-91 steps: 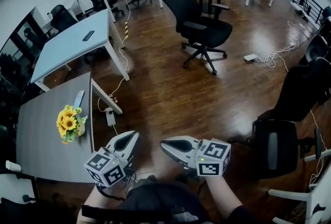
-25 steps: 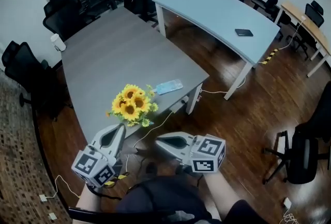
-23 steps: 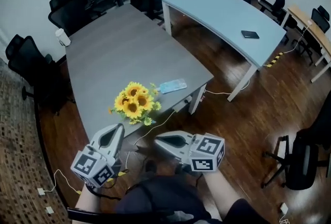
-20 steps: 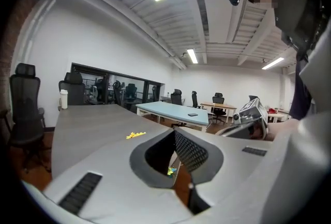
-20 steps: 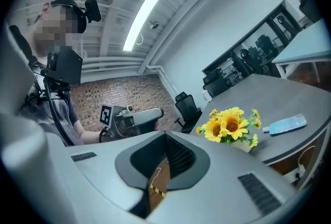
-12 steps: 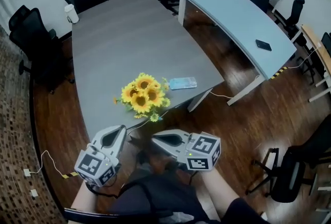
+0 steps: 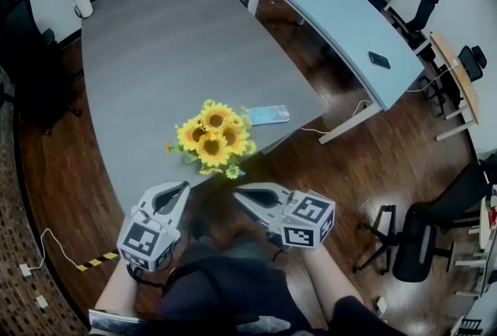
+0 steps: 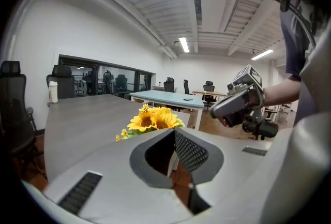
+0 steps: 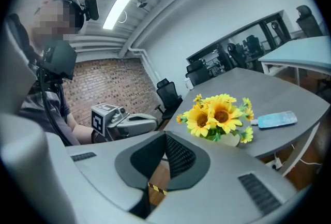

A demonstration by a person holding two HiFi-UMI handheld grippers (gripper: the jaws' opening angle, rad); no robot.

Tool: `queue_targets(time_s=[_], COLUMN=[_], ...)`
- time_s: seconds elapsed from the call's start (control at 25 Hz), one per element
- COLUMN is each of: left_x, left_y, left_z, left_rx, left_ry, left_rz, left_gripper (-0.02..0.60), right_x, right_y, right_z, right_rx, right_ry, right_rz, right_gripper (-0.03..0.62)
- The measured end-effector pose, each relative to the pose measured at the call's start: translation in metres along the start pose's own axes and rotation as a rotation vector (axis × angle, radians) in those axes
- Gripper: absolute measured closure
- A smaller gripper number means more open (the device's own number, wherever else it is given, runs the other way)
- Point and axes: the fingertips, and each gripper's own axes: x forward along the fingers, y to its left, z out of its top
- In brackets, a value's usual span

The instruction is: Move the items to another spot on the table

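A bunch of yellow sunflowers (image 7: 211, 142) in a small white pot stands near the front edge of the grey table (image 7: 155, 55). A flat light-blue packet (image 7: 265, 115) lies just right of it. My left gripper (image 7: 180, 188) is shut and empty, short of the table edge and below the flowers. My right gripper (image 7: 242, 193) hangs beside it over the floor, also shut and empty. The left gripper view has the sunflowers (image 8: 152, 119) just past the closed tips (image 8: 174, 131), with the right gripper (image 8: 238, 104) off to the side. In the right gripper view, the flowers (image 9: 217, 114) and packet (image 9: 276, 120) lie ahead.
A white cup (image 7: 80, 1) stands at the grey table's far corner. A light-blue table (image 7: 334, 8) with a black phone (image 7: 379, 60) is to the right. Office chairs (image 7: 415, 241) stand on the wood floor, and a cable (image 7: 46, 249) runs at the left.
The grey table and the flowers now sit closer and more centred. Both grippers have come lower toward the table's near edge. Their jaws stay shut.
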Motion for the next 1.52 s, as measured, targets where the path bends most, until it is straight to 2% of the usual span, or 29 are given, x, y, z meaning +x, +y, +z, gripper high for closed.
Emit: queue_targets(time_s=[0.16,0.28,0.44,0.6,0.68,0.88,1.04,1.24,1.52], left_x=[0.008,0.019,0.037,0.05,0.056,0.074,0.087,0.102,0.124], left_y=[-0.002,0.006,0.014,0.013,0.013,0.02,0.021,0.024,0.031], left_z=[-0.023,-0.033,-0.044,-0.062,-0.076,-0.103,-0.113,-0.119,-0.115], left_rx=[-0.021,-0.021,0.05,0.036,0.028,0.025,0.038,0.049,0.036], left_ry=[0.047,0.074,0.104,0.163,0.207,0.277,0.294,0.288,0.224], left_rz=[-0.037,-0.007,0.006,-0.003,-0.004,-0.003,-0.018,-0.019,-0.011], left_gripper=[0.558,0.558,0.558,0.554,0.512,0.339,0.28,0.252,0.177], right_x=[-0.011,-0.019,-0.012,0.003,0.012,0.036,0.048,0.057,0.056], right_y=[-0.018,-0.038,-0.062,-0.09,-0.104,-0.133,-0.137,-0.139,-0.14], right_z=[-0.008,-0.016,-0.025,-0.041,-0.05,-0.068,-0.076,-0.079,-0.078], right_rx=[-0.002,-0.018,0.003,0.006,-0.012,-0.083,-0.088,-0.089,-0.07], right_ry=[0.031,0.056,0.071,0.141,0.183,0.276,0.302,0.304,0.295], right_rz=[-0.097,-0.162,-0.137,-0.099,-0.088,-0.081,-0.054,-0.055,-0.073], right_gripper=[0.614,0.614,0.614,0.614,0.614,0.614,0.614,0.614,0.614])
